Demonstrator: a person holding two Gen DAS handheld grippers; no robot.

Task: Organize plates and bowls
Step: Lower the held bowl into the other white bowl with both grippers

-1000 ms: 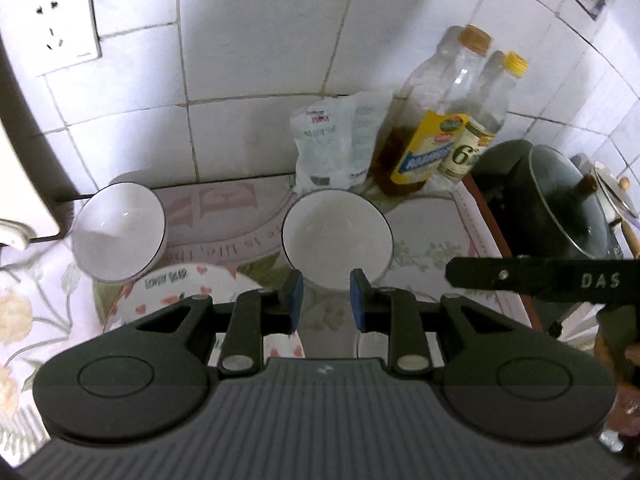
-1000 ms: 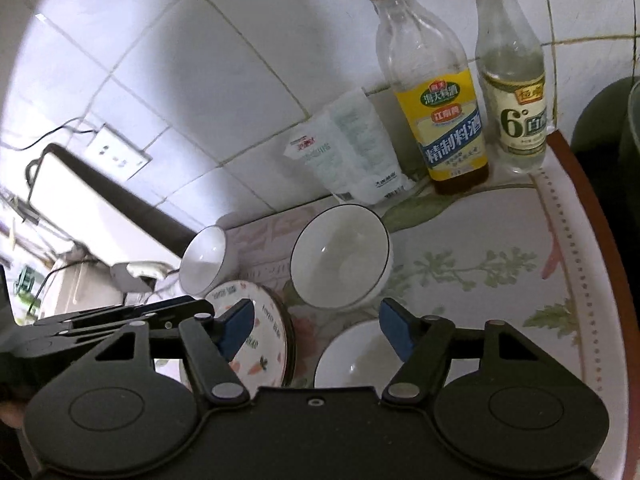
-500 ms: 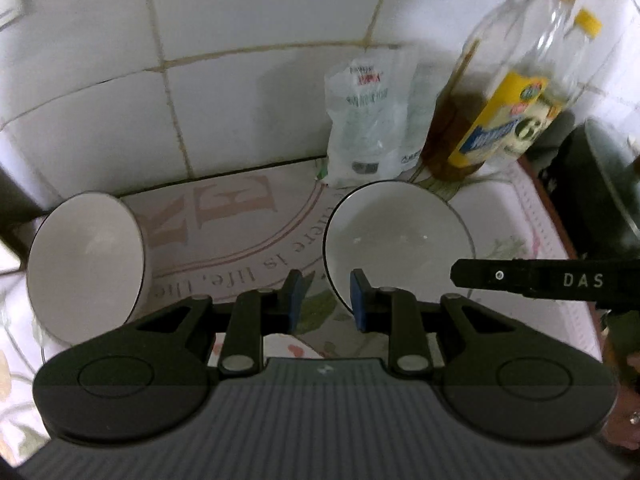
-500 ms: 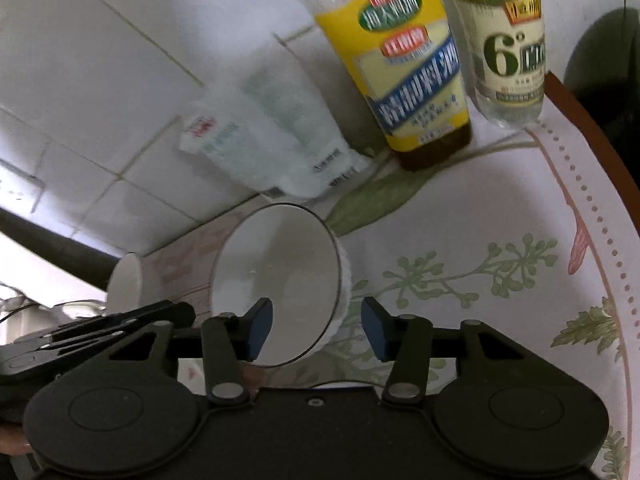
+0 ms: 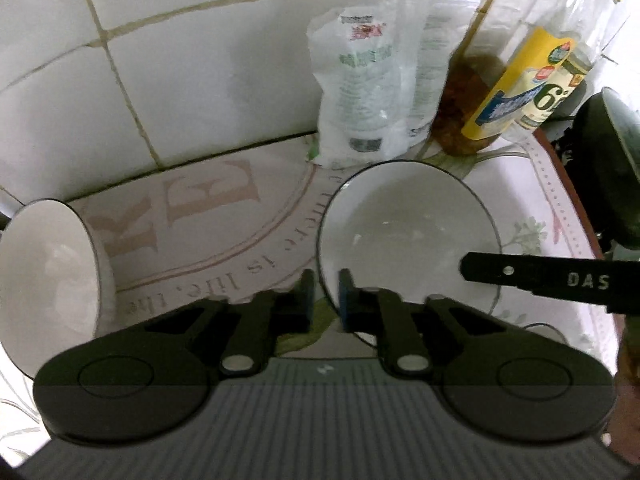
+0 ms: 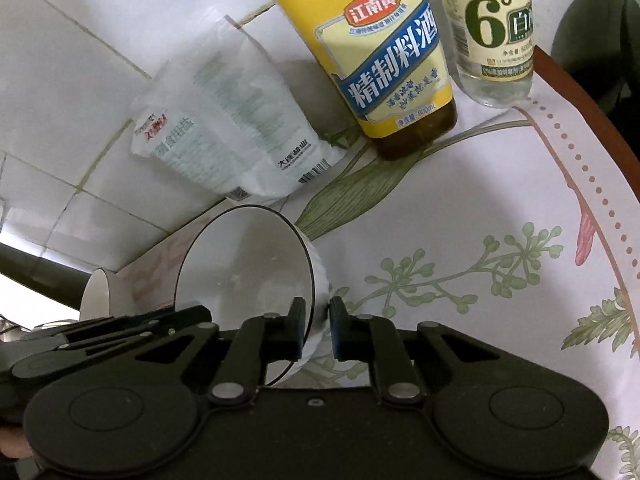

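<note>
Two grippers: both have their jaws closed on the rim of the same white bowl, one at each side.
Left gripper: jaws nipped on the bowl's near-left rim, at about 7 o'clock of the bowl in the left wrist view; one blue pad sits outside the rim, the other inside.
Right gripper: jaws pinching the bowl wall at its 4 o'clock edge in the right wrist view; its black finger also enters the left view from 3 o'clock, over the bowl's right rim.
Bowl: white with a thin dark rim, mouth up, on the patterned surface, at the centre of the left view.
Second bowl: same white kind, at 9 o'clock, well apart from the held one, its mouth tipped toward the camera.
Salt bag: white pouch leaning on the tiled wall at 12 o'clock, just behind the held bowl.
Bottles: yellow-labelled cooking wine and clear vinegar stand side by side at 1 o'clock.
Dark pot: at 3 o'clock, past the surface edge.
</note>
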